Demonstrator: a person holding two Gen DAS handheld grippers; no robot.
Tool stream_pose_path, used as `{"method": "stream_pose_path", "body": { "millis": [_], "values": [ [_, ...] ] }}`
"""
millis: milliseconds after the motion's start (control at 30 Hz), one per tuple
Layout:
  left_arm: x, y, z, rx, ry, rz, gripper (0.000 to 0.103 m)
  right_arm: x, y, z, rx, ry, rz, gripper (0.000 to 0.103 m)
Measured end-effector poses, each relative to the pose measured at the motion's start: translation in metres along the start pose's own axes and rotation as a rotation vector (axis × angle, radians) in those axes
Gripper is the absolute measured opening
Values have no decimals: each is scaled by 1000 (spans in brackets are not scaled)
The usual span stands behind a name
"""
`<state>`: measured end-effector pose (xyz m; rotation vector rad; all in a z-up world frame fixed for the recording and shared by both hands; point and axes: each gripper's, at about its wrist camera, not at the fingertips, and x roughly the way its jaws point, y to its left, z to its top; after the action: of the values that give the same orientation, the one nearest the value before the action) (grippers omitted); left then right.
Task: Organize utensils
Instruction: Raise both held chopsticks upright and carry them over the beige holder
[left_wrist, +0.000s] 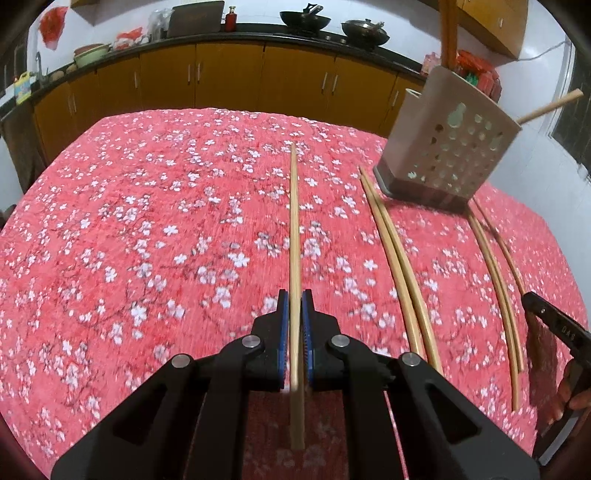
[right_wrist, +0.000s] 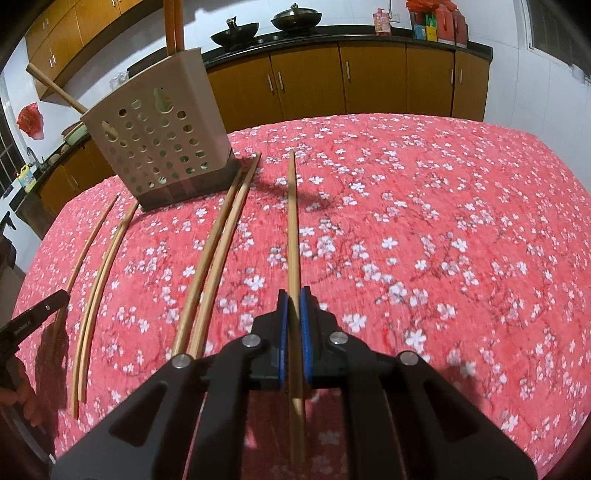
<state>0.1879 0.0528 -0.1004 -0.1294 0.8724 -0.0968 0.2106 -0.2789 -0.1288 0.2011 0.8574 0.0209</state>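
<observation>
My left gripper (left_wrist: 294, 297) is shut on a light wooden chopstick (left_wrist: 294, 221) that runs straight ahead between its blue pads. Likewise, my right gripper (right_wrist: 294, 293) is shut on a chopstick (right_wrist: 293, 221); a shadow falls on the cloth beside its far tip. Two pairs of chopsticks (left_wrist: 393, 251) (left_wrist: 495, 266) lie on the red flowered tablecloth (left_wrist: 147, 221), also seen as pairs (right_wrist: 218, 251) (right_wrist: 98, 273) in the right wrist view. A beige perforated utensil holder (left_wrist: 450, 147) (right_wrist: 159, 140) stands beyond them, with wooden handles (left_wrist: 448, 33) sticking out.
The other gripper shows at each view's edge: the right one (left_wrist: 554, 321) and the left one (right_wrist: 33, 317), with fingers of a hand below. Brown kitchen cabinets (left_wrist: 221, 81) and a counter with woks (left_wrist: 304, 18) run behind the table.
</observation>
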Motion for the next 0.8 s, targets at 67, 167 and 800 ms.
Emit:
{"method": "stream_pose_path", "body": {
  "millis": [67,167,800],
  "values": [
    [-1,-1,-1,4,1,5,8,0,0,0,1,0,3,8],
    [0,-3,-1,17,1,15,8,-1,0,1,-16,0,-8,8],
    [-85,-12,60,30,-237,-53,7,-107,2,50,-18,-315,16,8]
  ]
}}
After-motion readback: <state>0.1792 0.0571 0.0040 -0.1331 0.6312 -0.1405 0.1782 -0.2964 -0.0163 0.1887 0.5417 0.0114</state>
